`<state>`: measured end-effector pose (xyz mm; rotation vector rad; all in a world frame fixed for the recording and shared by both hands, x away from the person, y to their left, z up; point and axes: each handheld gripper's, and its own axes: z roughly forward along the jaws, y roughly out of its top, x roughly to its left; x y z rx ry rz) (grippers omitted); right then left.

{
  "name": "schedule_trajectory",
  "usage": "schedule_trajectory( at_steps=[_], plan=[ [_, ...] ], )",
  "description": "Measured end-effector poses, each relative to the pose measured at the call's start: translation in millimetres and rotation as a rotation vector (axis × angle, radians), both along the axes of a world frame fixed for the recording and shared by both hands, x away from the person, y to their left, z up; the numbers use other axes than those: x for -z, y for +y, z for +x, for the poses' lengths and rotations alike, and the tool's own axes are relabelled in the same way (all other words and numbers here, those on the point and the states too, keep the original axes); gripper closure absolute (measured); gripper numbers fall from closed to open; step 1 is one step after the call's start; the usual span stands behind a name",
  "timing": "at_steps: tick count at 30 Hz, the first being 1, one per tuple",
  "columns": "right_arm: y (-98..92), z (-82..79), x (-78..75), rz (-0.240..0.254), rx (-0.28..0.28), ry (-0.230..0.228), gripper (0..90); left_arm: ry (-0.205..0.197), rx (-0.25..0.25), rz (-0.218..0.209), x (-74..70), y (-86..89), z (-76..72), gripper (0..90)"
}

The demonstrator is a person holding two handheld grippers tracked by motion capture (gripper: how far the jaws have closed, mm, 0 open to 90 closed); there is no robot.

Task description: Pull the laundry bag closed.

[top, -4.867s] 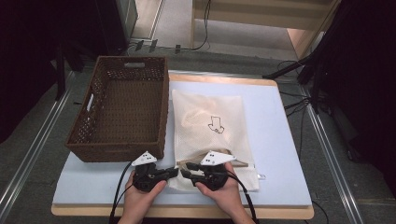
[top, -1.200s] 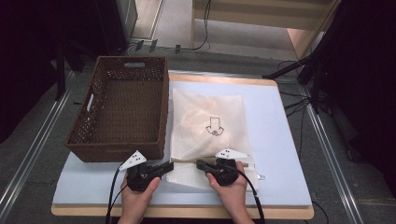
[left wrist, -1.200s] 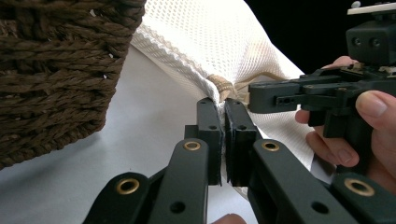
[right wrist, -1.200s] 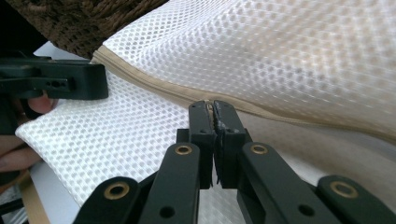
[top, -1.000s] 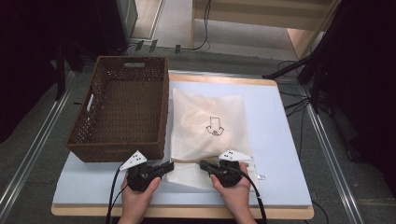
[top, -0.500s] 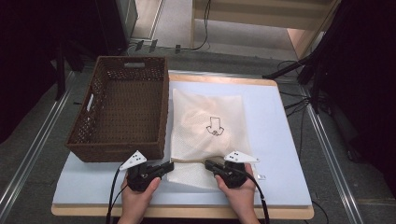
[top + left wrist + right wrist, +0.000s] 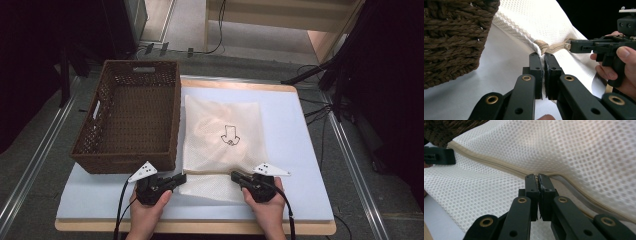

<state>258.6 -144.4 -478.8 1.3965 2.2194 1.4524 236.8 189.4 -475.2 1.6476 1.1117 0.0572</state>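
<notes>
A white mesh bag [image 7: 222, 130] with a black arrow print lies flat on the table, its beige zipper [image 7: 486, 160] running along the near edge. My left gripper [image 7: 181, 177] is shut on the bag's fabric at the zipper's left end [image 7: 543, 56]. Further right, my right gripper [image 7: 234, 175] is shut on the zipper pull [image 7: 537, 177]. In the right gripper view the zipper looks joined to the left of the jaws and parted to their right. The left gripper view shows the right gripper [image 7: 571, 46] with a hand around it.
A brown wicker basket [image 7: 125, 162] stands empty just left of the bag, its corner [image 7: 454, 37] close to my left gripper. A pale blue mat [image 7: 295, 150] covers the wooden table. Dark stands and cables sit beyond the right edge.
My right gripper has slid to the right along the zipper, widening the gap between the two grippers. The left gripper has stayed put on the bag.
</notes>
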Motion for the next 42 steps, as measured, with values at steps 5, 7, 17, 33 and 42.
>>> schedule_trajectory(
  at_steps=[5, 7, 17, 33, 42],
  plan=[
    [-7.5, -0.2, -1.8, -0.007, 0.021, 0.005, 87.9, 0.0, -0.002, 0.002, 0.0, -0.1, -0.3, 86.1],
    [-10.8, -0.5, -2.4, -0.013, 0.023, 0.003, 87.9, -0.002, -0.003, 0.003, 0.1, -0.4, -0.5, 86.1],
    [-26.1, -2.1, -4.8, -0.013, 0.051, 0.003, 87.9, -0.008, -0.005, 0.007, 0.2, -1.7, -1.2, 86.0],
    [-54.8, -8.5, 0.1, 0.016, 0.072, -0.013, 87.8, -0.011, -0.001, 0.01, 0.4, -2.1, -1.4, 86.0],
    [-76.8, -10.2, 0.7, -0.027, 0.137, -0.006, 87.9, -0.005, -0.002, 0.005, 0.6, -1.8, -0.8, 86.1]
  ],
)
